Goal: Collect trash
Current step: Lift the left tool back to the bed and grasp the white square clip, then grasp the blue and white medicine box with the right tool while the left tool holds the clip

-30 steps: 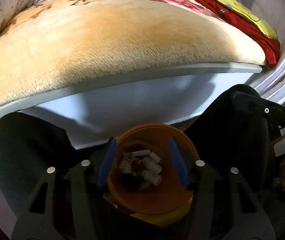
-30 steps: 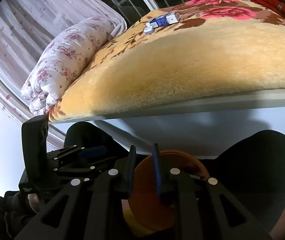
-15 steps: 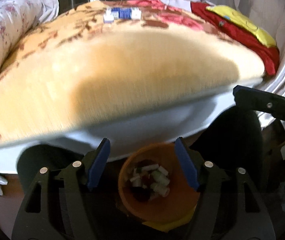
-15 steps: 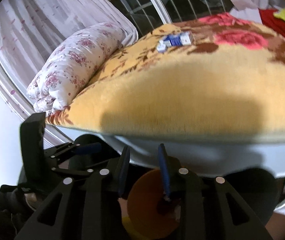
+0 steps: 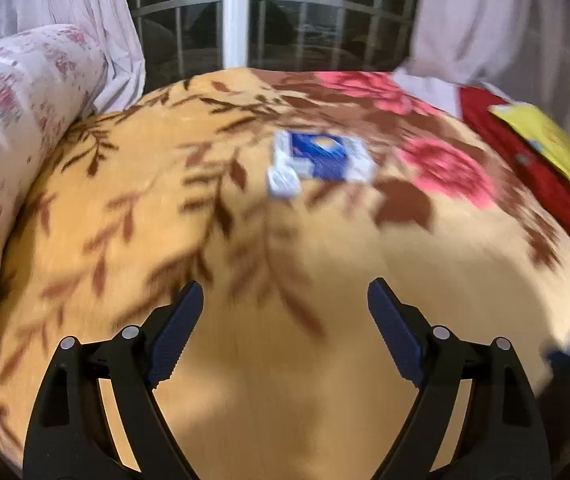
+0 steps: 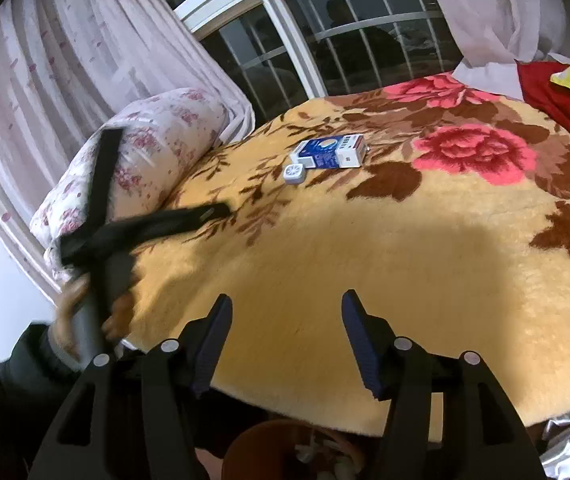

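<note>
Orange plastic marks the bin (image 6: 285, 452), now only a sliver at the bottom edge of the right wrist view, with pale scraps inside it. A second ago we had both claws down around that bin; since then both views have swung up over the bed, so the last drop looks finished and a new fetch is starting.

Our left gripper (image 5: 285, 332) is spreading wide, with nothing between its blue pads (image 5: 175, 336) but the plush yellow blanket (image 5: 285, 400) below. Our right gripper (image 6: 285, 344) was pressed together a second ago and is opening too, also empty. In its view the left claw shows as a dark blur, held by a hand (image 6: 85, 312) near the floral pillow (image 6: 145, 152).

What remains to collect sits near the middle of the blanket, well ahead of both claws: a blue and white box (image 6: 331, 152) with a small white square item (image 6: 294, 173) touching its near corner (a cap or a little case, we cannot tell). We judge these the next pickups. The soft pile may let the flat box sink, so the pads should come in low along its long sides.
</note>
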Tool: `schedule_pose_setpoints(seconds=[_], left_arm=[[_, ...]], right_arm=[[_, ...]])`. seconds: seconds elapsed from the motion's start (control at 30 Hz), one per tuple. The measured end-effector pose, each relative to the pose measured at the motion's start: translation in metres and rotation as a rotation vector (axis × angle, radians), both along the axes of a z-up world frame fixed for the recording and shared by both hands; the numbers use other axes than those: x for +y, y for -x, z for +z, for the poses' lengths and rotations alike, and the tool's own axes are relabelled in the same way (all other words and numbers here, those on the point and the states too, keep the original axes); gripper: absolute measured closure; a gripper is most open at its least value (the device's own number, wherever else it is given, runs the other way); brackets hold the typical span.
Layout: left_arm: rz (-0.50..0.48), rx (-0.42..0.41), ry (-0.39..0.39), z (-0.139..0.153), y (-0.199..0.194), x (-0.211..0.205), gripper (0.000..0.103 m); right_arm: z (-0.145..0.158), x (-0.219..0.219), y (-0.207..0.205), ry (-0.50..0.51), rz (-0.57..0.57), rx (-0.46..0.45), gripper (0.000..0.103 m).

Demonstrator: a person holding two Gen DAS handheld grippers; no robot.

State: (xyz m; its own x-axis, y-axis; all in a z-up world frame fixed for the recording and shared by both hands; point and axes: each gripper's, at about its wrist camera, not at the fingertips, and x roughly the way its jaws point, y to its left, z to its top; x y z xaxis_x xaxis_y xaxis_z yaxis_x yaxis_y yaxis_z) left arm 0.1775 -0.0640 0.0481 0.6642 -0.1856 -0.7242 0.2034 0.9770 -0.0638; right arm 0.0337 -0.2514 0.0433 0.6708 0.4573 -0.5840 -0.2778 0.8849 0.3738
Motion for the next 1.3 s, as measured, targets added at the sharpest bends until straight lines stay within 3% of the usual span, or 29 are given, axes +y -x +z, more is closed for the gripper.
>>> schedule_pose_setpoints(seconds=[0.17,0.3,0.33,0.37,0.47,0.53,0.7,0.87,1.0,1.07,1.2,1.23,1.27,1.3], left_arm=[[0.049,0.015,-0.038,-0.022,-0.077,-0.024,0.021],[0.069,0.088,-0.038,-0.044,-0.122,-0.035,0.022],[0.072,0.111,-0.027,-0.048,-0.13,-0.035,0.033],[0.077,0.123,-0.019,-0.051,-0.134,-0.034,0.038],[0.084,0.104,-0.008,-0.05,-0.142,-0.029,0.066],[0.069,0.102,0.01,-0.05,-0.144,-0.027,0.07],[0.017,0.117,0.034,-0.041,-0.128,-0.02,0.07],[-0.041,0.155,0.043,-0.037,-0.075,0.002,0.07],[-0.031,0.121,0.024,-0.034,-0.035,0.021,0.07],[-0.026,0.106,0.028,-0.034,-0.022,0.027,0.07],[-0.013,0.088,0.008,-0.039,-0.011,0.03,0.07],[-0.012,0.087,0.002,-0.041,-0.011,0.03,0.07],[-0.015,0.092,0.003,-0.043,-0.012,0.03,0.07],[-0.015,0.104,0.013,-0.047,-0.014,0.031,0.07]], right_arm=[[-0.01,-0.012,-0.01,-0.038,-0.029,0.025,0.045],[-0.01,-0.025,-0.015,-0.037,-0.053,0.032,0.044],[-0.01,-0.029,-0.018,-0.036,-0.059,0.034,0.043],[-0.01,-0.031,-0.02,-0.037,-0.061,0.035,0.043],[-0.006,-0.034,-0.034,-0.029,-0.05,0.035,0.043],[-0.001,-0.033,-0.048,0.007,-0.046,0.021,0.041],[0.024,-0.016,-0.11,0.185,0.05,-0.055,0.029],[0.029,0.021,-0.202,0.376,0.259,-0.063,0.029],[0.019,0.064,-0.273,0.561,0.388,-0.083,0.027],[0.008,0.081,-0.298,0.597,0.443,-0.052,0.022],[-0.021,0.118,-0.336,0.683,0.544,0.038,0.021],[-0.028,0.123,-0.34,0.705,0.548,0.05,0.022],[-0.037,0.127,-0.344,0.731,0.543,0.067,0.031],[-0.044,0.129,-0.347,0.744,0.535,0.094,0.031]])
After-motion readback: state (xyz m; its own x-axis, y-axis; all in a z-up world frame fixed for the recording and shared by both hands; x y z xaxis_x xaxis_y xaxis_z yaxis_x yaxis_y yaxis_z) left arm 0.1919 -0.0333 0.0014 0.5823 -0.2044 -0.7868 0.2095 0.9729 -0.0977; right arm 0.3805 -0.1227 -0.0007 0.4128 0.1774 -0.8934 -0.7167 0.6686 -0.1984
